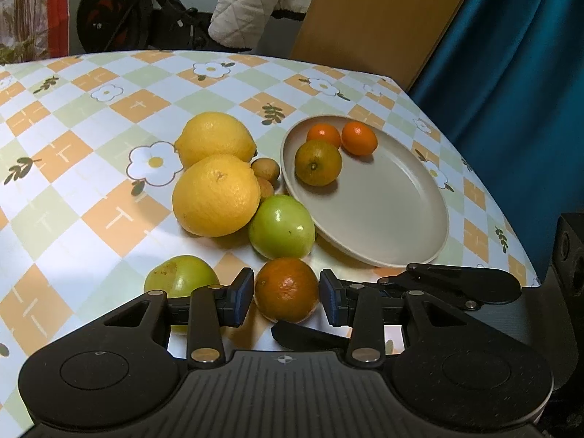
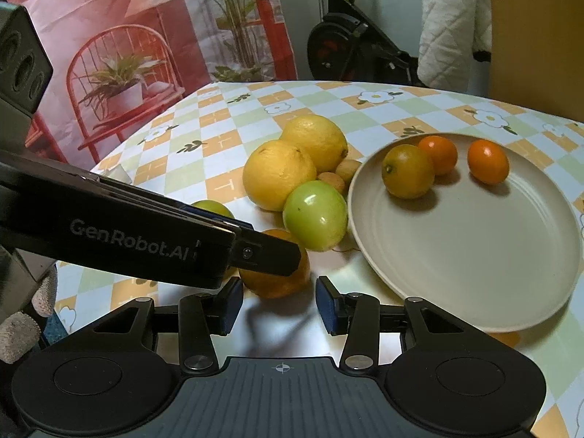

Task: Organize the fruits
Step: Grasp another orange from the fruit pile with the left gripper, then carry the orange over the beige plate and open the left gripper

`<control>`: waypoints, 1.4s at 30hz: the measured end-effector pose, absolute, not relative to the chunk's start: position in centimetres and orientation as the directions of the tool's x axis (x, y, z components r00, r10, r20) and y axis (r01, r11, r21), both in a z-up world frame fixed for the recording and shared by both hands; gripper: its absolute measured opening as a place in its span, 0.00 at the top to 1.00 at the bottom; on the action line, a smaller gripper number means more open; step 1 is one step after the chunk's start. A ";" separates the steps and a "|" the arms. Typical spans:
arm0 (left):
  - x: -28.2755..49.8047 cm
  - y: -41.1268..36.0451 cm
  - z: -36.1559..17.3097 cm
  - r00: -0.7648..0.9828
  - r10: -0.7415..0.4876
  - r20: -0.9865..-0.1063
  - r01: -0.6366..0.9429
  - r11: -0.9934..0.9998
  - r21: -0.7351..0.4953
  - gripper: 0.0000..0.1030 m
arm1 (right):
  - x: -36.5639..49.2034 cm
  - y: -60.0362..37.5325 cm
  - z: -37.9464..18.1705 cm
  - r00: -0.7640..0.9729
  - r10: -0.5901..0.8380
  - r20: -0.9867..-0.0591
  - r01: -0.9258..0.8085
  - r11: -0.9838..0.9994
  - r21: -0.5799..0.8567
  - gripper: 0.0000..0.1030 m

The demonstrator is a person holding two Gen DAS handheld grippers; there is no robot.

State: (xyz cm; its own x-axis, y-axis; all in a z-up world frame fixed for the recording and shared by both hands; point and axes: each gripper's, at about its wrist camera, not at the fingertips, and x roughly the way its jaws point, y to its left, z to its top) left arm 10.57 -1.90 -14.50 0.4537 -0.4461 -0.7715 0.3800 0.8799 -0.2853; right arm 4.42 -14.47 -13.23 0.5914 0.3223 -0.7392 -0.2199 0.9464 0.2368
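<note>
- Nearest thing: the left gripper (image 1: 286, 301) had its fingers (image 1: 241, 301) either side of a dark orange (image 1: 286, 290) on the tabletop (image 1: 91, 189). There were slim gaps on both sides, so I'd call it released, not clamped yet.
- The right gripper (image 2: 279, 304) hung released too, nothing between its fingers (image 2: 230, 306), just bare tabletop close to the same orange.
- In the left view, a green apple (image 1: 179, 277) sat at 9 o'clock from the orange, partly hidden behind the left finger. A second green apple (image 1: 281, 227) was just past it at 12.
- Further out: two lemons (image 1: 215, 195) touching each other, with two little brown fruits (image 1: 265, 171) wedged between them and the plate (image 1: 383, 211).
- The plate was at 1 o'clock and already carried a greenish orange (image 1: 317, 162) and two small orange fruits (image 1: 359, 138).
- What could go wrong, my guess: the round orange could squirt out if the fingers closed off-centre. It could also knock the apple behind and roll the pile, and the two grippers were crowded enough to bump.
</note>
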 end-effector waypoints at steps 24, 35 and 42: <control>9.5 -2.7 -15.3 0.439 -0.463 -0.770 0.399 0.868 -0.295 0.58 | 4.4 -14.4 -13.6 0.590 0.326 -0.738 -0.198 0.945 0.260 0.58; 8.5 -2.4 -14.8 0.472 -0.471 -0.745 0.381 0.871 -0.309 0.58 | 3.8 -14.5 -13.1 0.604 0.327 -0.727 -0.193 0.945 0.264 0.60; 8.7 -3.4 -13.2 0.490 -0.505 -0.710 0.417 0.851 -0.318 0.58 | 3.5 -15.6 -11.4 0.647 0.299 -0.701 -0.173 0.953 0.247 0.60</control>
State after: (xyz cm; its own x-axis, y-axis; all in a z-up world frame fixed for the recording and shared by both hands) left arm 8.68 -3.43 -13.18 0.4900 -0.5054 -0.7102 0.4167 0.8515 -0.3184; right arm 3.48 -15.60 -11.43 0.6470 0.2991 -0.7014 -0.1732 0.9534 0.2468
